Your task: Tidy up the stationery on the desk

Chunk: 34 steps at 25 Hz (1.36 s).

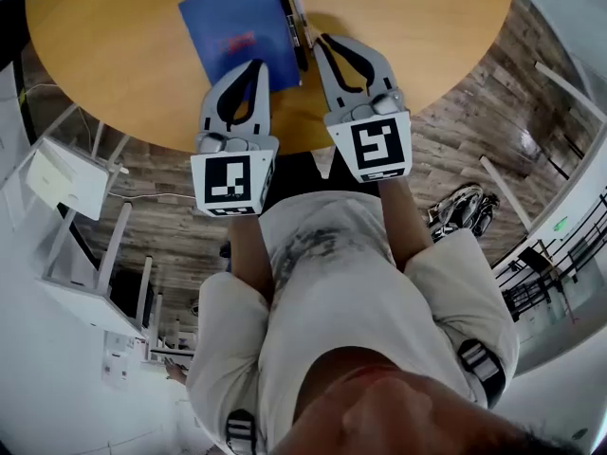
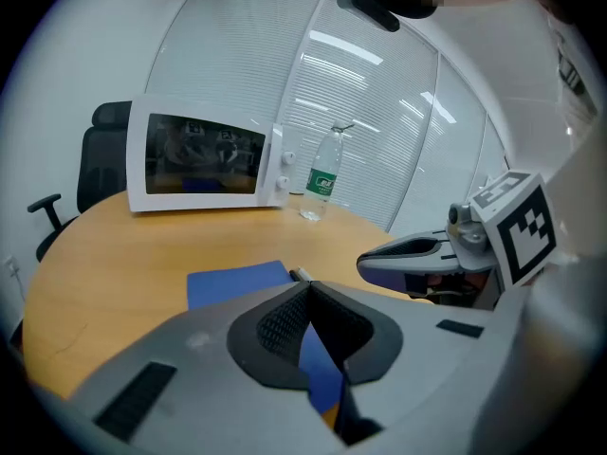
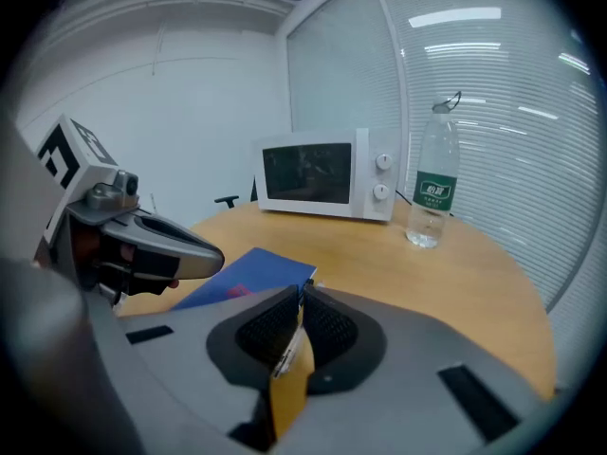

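Observation:
A blue notebook (image 1: 237, 22) lies on the round wooden table (image 1: 114, 55). A black pen (image 1: 292, 27) and a white pen (image 1: 301, 12) lie side by side along its right edge. My left gripper (image 1: 254, 64) is shut and empty, its tips over the notebook's near right corner. My right gripper (image 1: 321, 41) is also shut and empty, just right of the pens' near ends. In the left gripper view the notebook (image 2: 237, 282) shows beyond the closed gripper (image 2: 305, 289). The right gripper view shows the notebook (image 3: 251, 273) ahead of its closed gripper (image 3: 299, 297).
A white microwave (image 2: 204, 164) and a water bottle (image 2: 322, 178) stand at the table's far side, with a black office chair (image 2: 100, 154) behind. A white shelf unit (image 1: 66, 173) stands on the floor to the left, and shoes (image 1: 465, 207) lie to the right.

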Available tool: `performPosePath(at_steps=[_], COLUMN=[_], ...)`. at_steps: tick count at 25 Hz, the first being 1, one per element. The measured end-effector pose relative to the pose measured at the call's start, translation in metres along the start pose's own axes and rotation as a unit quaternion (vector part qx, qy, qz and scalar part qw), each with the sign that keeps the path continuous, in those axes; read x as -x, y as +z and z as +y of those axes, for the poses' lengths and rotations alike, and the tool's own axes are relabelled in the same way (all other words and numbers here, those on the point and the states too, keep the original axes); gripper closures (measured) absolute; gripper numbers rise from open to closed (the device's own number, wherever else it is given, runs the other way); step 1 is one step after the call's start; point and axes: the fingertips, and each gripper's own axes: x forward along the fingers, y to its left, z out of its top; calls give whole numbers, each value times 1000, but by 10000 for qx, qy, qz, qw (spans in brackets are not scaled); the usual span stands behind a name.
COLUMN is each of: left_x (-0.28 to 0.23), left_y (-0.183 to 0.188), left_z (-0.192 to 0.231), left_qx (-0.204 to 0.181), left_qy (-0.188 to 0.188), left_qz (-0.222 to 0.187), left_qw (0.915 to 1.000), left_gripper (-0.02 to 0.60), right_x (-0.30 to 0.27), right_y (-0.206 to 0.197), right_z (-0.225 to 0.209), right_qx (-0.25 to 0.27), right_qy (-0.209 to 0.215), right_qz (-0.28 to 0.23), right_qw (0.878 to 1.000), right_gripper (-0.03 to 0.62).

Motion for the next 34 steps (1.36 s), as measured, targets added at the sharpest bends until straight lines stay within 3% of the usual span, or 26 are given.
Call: performPosePath(at_steps=[5, 9, 20, 34], left_x=[15, 26, 44, 60], left_y=[24, 35, 41, 45], left_z=[2, 3, -4, -10], left_qx=[-50, -80, -222, -249], left_qy=[108, 190, 268, 380], left_qz=[-303, -411, -471, -501], left_qw=[9995, 9989, 9983, 9977], left_gripper=[572, 572, 572, 572], right_x=[20, 35, 60, 76], right_y=[31, 43, 45, 53], right_z=[3, 7, 8, 13], right_qx=[292, 589, 387, 488], right_qy=[144, 273, 272, 290], right_qz=[-454, -520, -494, -583], right_qw=[9984, 9965, 9977, 9967], right_gripper=[531, 531, 531, 531])
